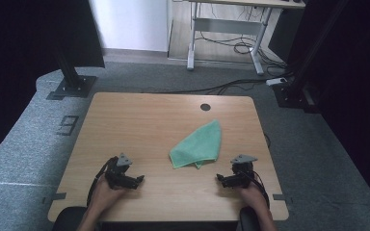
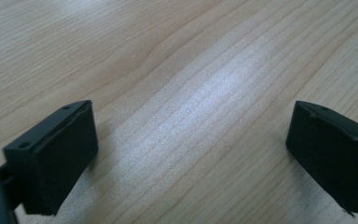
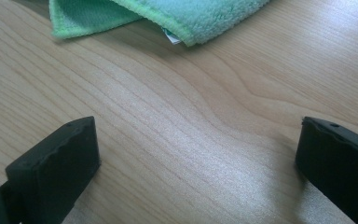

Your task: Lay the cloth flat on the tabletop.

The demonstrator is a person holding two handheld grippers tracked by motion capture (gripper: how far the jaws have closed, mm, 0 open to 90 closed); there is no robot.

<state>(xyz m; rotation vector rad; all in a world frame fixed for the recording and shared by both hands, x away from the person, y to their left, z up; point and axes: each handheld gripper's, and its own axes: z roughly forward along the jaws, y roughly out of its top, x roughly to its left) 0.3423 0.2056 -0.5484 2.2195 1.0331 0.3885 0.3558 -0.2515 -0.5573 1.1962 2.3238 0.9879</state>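
**High view: both my grippers wait at the near edge, cloth lies between and ahead**

High view shows the table, a light wooden top, with one green cloth on it. The cloth is folded into a rough triangle. Its narrow tip points to the far right, toward a small dark round hole in the table top, and its wide end is toward me. It lies right of the table's middle, flat on the wood.

My left gripper rests low at the near left part of the table, held in my left hand. It points to the right, toward the middle. Its jaws are spread wide and nothing is between them; in the left gripper view I see bare wood grain between the two black jaws.

My right gripper is at the near right part, held in my right hand, and it points to the left. Its jaws are also spread wide and grasp nothing. In the right gripper view the cloth lies ahead of the jaws, at the top of the picture, with a small white label showing under its edge. The cloth is near this gripper but apart from it. From the left gripper it is farther away.
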